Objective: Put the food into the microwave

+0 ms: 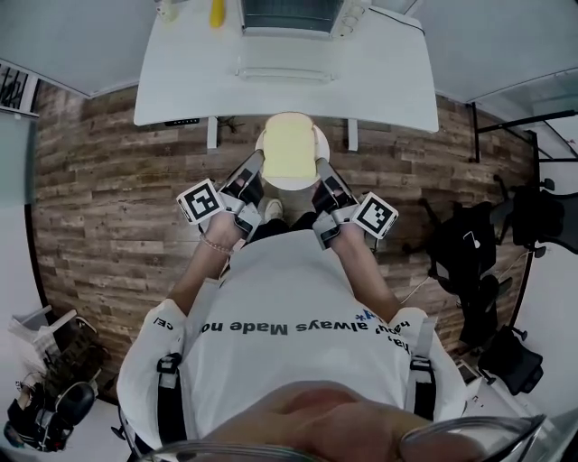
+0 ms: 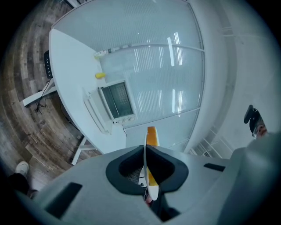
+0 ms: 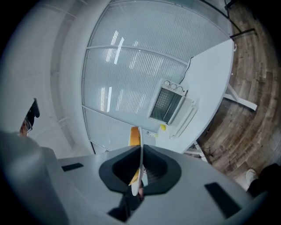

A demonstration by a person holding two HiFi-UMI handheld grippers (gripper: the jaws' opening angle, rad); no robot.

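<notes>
A slice of bread lies on a white plate in the upper middle of the head view. The left gripper and right gripper each clamp a side of the plate's rim. Above them, at the frame's top, an open microwave sits on a white table.

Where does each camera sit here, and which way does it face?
Head view: on the person's head, facing steeply down; shirt, forearms, left gripper, right gripper and plate show.
Left gripper view: on the left gripper, facing the microwave past jaws shut on the plate; a shoe shows.
Right gripper view: on the right gripper, likewise facing the microwave; a shoe shows.
Shared: all see the microwave.
</notes>
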